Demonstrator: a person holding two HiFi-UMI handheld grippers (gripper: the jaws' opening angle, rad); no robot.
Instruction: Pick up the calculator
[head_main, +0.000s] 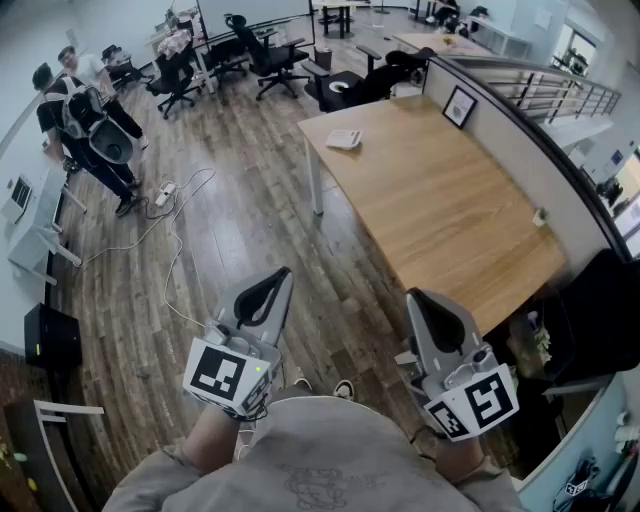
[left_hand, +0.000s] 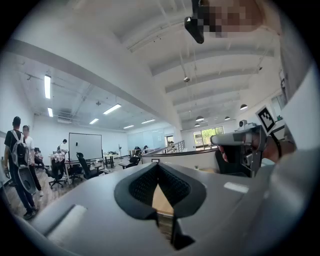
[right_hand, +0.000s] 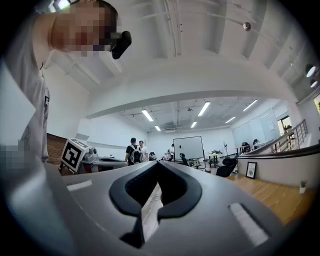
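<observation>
The calculator (head_main: 344, 139), small, flat and white, lies near the far left corner of the long wooden table (head_main: 440, 210). Both grippers are held close to the person's body, over the wooden floor and well short of the calculator. My left gripper (head_main: 281, 276) points level, its jaws shut with nothing between them; in its own view its tips (left_hand: 158, 166) meet. My right gripper (head_main: 414, 298) is beside the table's near end, also shut and empty (right_hand: 159, 165). Neither gripper view shows the calculator.
A grey partition (head_main: 530, 150) with a small framed picture (head_main: 459, 106) runs along the table's right side. Black office chairs (head_main: 270, 55) stand beyond the table. Two people (head_main: 80, 110) stand at the far left. A white cable (head_main: 170, 250) trails over the floor.
</observation>
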